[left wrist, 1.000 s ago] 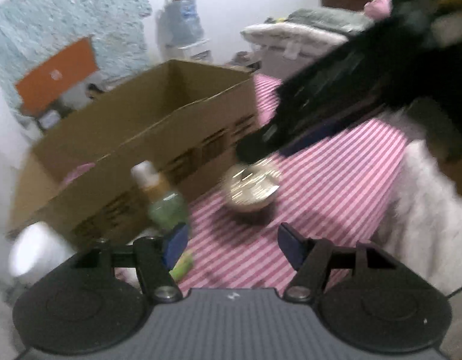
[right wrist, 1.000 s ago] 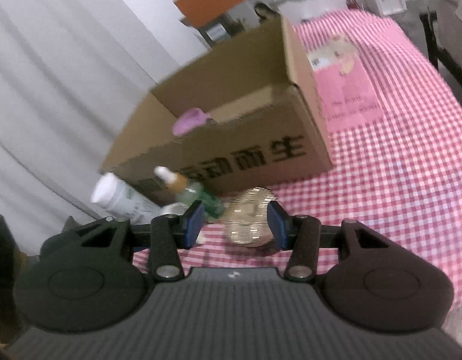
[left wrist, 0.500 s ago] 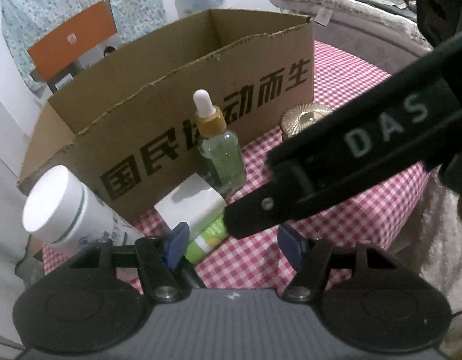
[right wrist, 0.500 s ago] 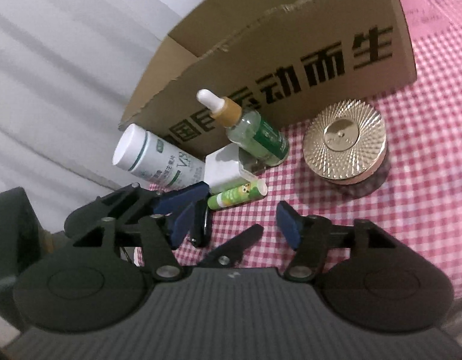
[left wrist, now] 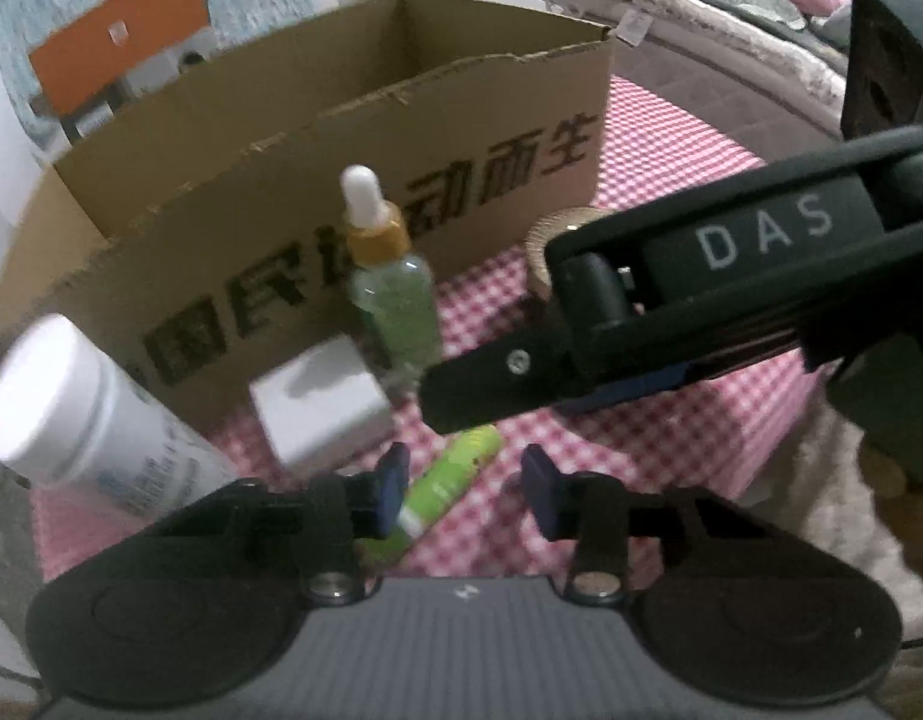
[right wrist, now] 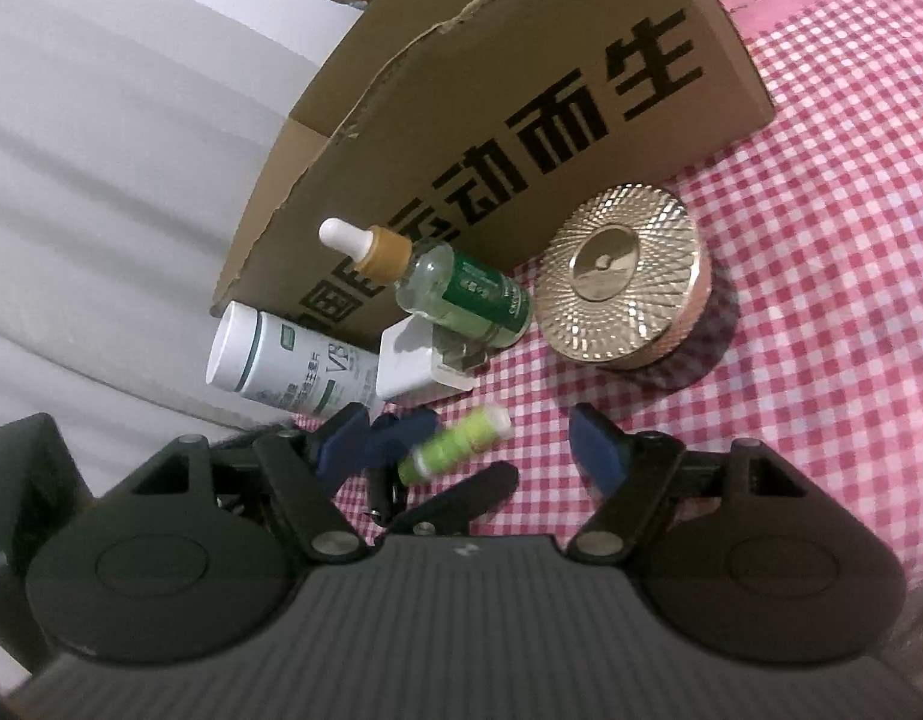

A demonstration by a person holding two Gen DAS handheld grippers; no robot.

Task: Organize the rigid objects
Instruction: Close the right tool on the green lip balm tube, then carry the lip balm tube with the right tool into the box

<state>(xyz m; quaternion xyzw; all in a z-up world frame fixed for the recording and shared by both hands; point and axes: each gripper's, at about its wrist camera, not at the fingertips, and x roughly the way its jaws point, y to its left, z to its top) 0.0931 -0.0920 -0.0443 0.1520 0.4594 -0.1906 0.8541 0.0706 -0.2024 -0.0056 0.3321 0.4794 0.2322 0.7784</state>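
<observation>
Left wrist view, read left to right: white bottle [left wrist: 83, 414] lying at the left edge, white block [left wrist: 320, 405] beside it, dropper bottle [left wrist: 392, 294] upright against the cardboard box [left wrist: 317, 138], green tube [left wrist: 452, 477] lying on the checked cloth [left wrist: 671, 438] low and centre. Left gripper [left wrist: 464, 489] jaws apart, holding nothing, with the tube's near end lying between the pads. Right gripper [right wrist: 482, 450] also wide open and empty; in its own view the tube [right wrist: 455, 444] sits low centre, between its pads but blurred. Gold-lidded jar [right wrist: 623, 291] right of centre, just in front of the box. Tube looks small, light, stiff and smooth, likely to roll or squirt out; best pinched across its mid-body. Jar probably heavier; its faceted lid may slip.
</observation>
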